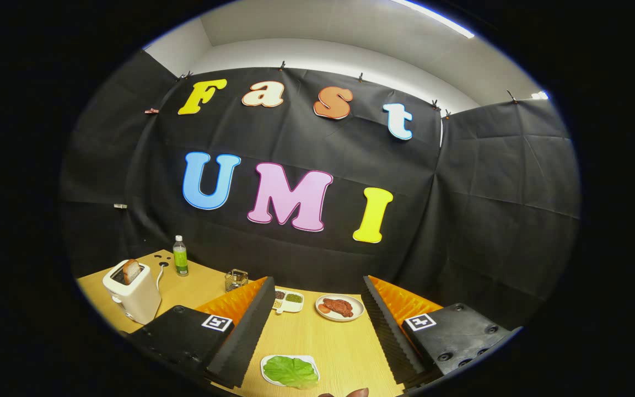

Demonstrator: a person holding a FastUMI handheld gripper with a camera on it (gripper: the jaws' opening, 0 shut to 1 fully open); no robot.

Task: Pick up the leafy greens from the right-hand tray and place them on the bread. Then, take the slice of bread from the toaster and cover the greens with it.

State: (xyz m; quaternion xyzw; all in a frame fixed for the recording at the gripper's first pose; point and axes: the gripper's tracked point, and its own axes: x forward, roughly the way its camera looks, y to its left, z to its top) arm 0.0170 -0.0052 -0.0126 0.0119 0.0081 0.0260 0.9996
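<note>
The leafy greens (290,370) lie flat on a small white tray (265,365) on the wooden table, low between my two fingers and nearer the left one. My gripper (317,284) is open, held above the table, with nothing between its black ridged pads (246,331). Off to the left, beyond the left finger, stands a white toaster (134,300) with a browned slice of bread (131,270) sticking up out of its slot. A brown rounded edge (350,392) peeks in just right of the greens; too little of it shows to tell what it is.
Ahead between the fingertips sit a white plate of reddish meat (340,307) and a white divided dish of seasonings (289,300). A small wire basket (236,279) and a green-labelled bottle (180,256) stand at the back left, near the table's far edge and the booth wall.
</note>
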